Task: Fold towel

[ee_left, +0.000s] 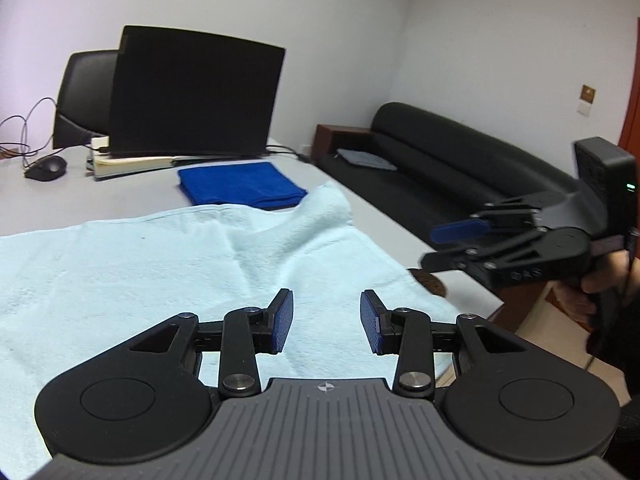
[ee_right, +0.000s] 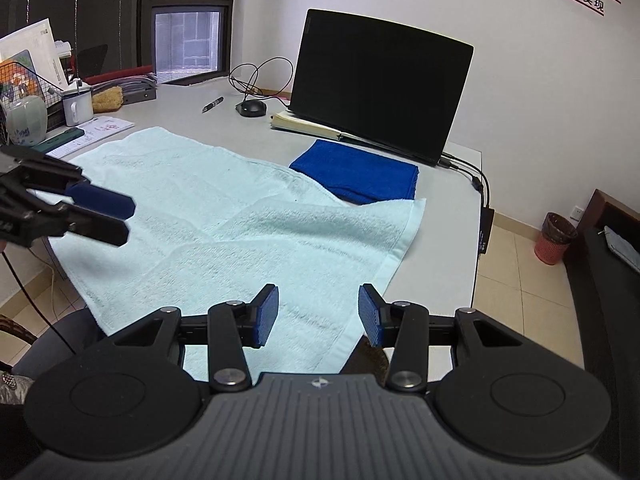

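Left tongs [ee_left: 326, 320]: jaws apart, nothing between the pads; they hover over the near part of the towel.
Right tongs [ee_right: 318, 316]: jaws apart too, empty, above the towel's near right edge.
Light blue towel [ee_right: 224, 216]: lies on the table [ee_right: 444, 248], mostly spread out, its near edge hanging a little over the front; the far right corner lies rumpled on the blue cloth.
Progress: I judge it early; no clean fold shows, only wrinkles and one soft ridge.
Left to do: grip an edge, bring it over, square up.
Blue cloth [ee_right: 356, 172]: already folded, behind the towel.
Laptop [ee_right: 376, 80]: farthest back, dark.
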The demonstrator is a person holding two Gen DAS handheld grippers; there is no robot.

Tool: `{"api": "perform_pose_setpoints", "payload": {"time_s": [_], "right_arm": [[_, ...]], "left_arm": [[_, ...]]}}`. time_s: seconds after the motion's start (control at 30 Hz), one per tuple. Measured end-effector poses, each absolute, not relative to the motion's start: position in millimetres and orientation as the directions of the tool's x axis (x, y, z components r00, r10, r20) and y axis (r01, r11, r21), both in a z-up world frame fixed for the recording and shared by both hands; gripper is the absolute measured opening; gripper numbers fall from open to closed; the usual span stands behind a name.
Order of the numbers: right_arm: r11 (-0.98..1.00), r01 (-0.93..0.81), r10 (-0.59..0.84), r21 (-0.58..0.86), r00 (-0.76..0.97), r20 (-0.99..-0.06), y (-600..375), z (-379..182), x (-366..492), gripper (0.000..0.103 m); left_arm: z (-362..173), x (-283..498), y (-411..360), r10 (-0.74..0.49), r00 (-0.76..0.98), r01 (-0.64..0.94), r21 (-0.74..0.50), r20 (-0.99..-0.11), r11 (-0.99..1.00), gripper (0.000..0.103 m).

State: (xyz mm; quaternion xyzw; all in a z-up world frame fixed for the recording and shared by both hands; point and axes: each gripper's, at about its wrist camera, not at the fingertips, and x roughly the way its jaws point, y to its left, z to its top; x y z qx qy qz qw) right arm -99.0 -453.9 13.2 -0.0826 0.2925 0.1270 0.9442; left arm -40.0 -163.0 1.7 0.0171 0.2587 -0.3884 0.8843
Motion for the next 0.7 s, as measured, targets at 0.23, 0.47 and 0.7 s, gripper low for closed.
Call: {"api": "perform_pose_setpoints", "payload": {"time_s": [0.23, 0.47, 0.7], "right_arm": [[0.963, -0.264, 0.191, -0.043, 0.790, -0.582, -447, 4, -111, 0.045], [0.970, -0.241, 0.183, -0.017, 0.779, -0.599, -445, -5, -117, 0.045], [0.972, -0.237, 0.182, -0.006, 0.765, -0.617, -444, -12, -115, 0.045]], "left_arm": [[1, -17, -167, -0.616, 0.591, 0.673, -0.103, -0.522, 0.733, 0.046], [1, 12, -175, -0.552, 0.614, 0.659, -0.017, -0.564, 0.752, 0.046], [-1, 36, -181, -0.500, 0.625, 0.644, 0.034, -0.599, 0.764, 0.048]]}}
